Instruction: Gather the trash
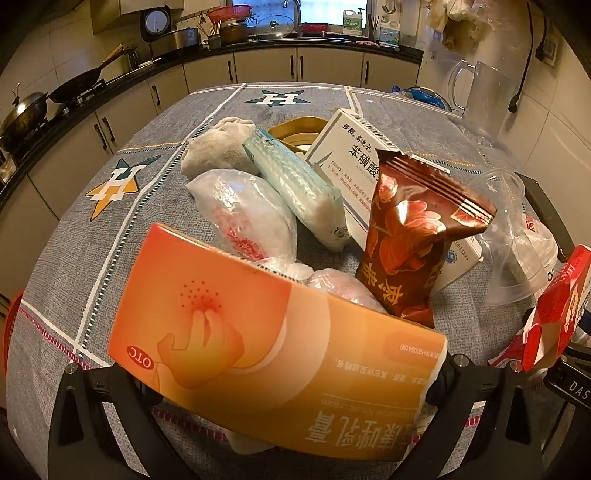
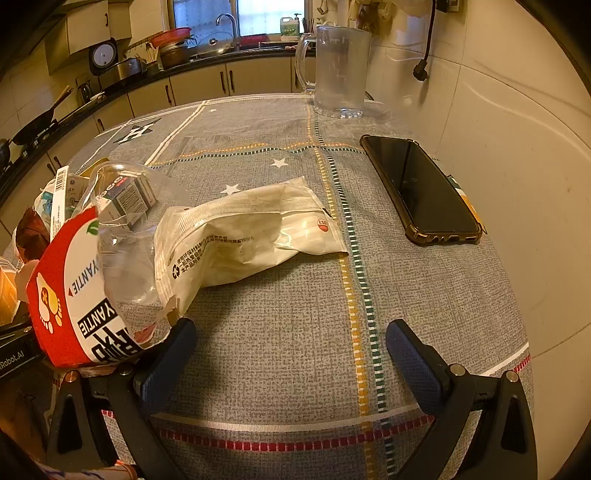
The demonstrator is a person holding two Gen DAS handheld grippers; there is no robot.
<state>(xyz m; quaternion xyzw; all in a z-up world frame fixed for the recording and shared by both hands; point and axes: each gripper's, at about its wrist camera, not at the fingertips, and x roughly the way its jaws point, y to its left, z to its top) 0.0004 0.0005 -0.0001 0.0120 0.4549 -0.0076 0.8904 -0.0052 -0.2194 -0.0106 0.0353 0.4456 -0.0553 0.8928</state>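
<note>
A table (image 2: 280, 332) draped in a grey woven cloth with coloured dashed lines, white stars and star-shaped "H" emblems fills both wrist views, standing in a kitchen with cream cabinets (image 1: 266, 68) under a black counter, a sink (image 1: 291, 22) below a window, and a wok (image 1: 79, 83) on the stove at the left. The trash lies heaped on the cloth: an orange medicine box (image 1: 266, 354), a brown snack wrapper (image 1: 413, 236), a white medicine box (image 1: 354, 147), crumpled clear bags (image 1: 243, 210), a clear plastic cup (image 1: 509, 229) and a red-and-white carton (image 2: 70, 295). A creased white wrapper (image 2: 240, 236) lies flat beside the pile, with a phone (image 2: 421, 188) in a dark case near the tiled wall and a clear jug (image 2: 340, 70) at the far edge. The left gripper (image 1: 291, 384) is spread wide with the orange box lying across the gap between its fingers; whether the pads press on it cannot be told. The right gripper (image 2: 291, 354) is spread wide over bare cloth, gripping nothing.
</note>
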